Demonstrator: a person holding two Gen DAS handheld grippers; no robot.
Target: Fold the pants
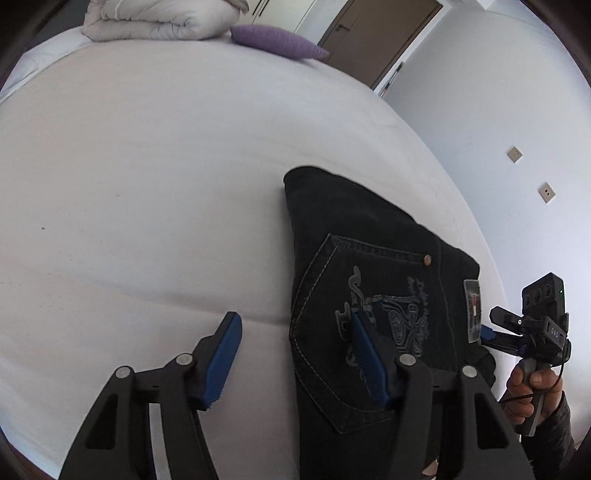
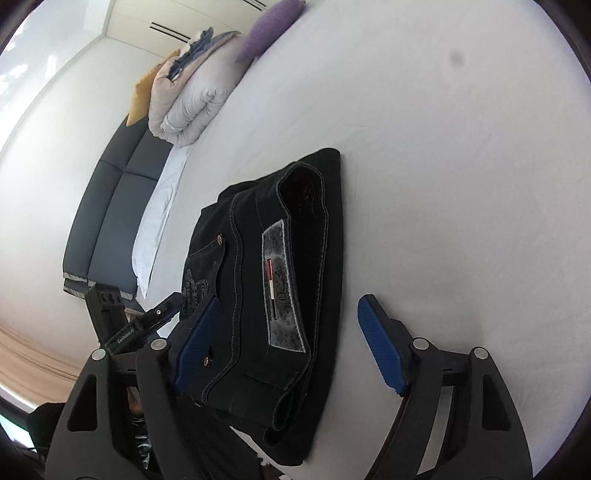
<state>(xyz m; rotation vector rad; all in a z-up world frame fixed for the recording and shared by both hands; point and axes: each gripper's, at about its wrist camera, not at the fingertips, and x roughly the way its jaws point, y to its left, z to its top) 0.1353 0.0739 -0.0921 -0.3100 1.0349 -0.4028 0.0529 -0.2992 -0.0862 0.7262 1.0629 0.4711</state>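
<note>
The pants (image 1: 373, 280) lie on the bed (image 1: 147, 184) as a thick, dark bundle, back pocket (image 1: 362, 332) up and the waistband patch (image 2: 282, 288) along one edge. They look folded already, near the bed's side.

The left gripper (image 1: 295, 362) has its jaws wide apart, holding nothing; one blue pad (image 1: 369, 362) hangs over the pocket, the other over bare sheet. The right gripper (image 2: 291, 343) is just as wide, its jaws straddling the waistband end without pinching it.

What could go wrong, as I judge it: the denim is stiff and stacked in several layers, so the bundle may spring open if it is nudged or lifted by one layer only. A pad catching the loose waistband loop at the near end could drag the top layer askew. The bundle also sits close to the mattress edge, so a sideways push might slide it off.

There are no containers here. At the far end sit only a rolled duvet (image 1: 155, 22) and a purple cushion (image 1: 277, 40).
</note>
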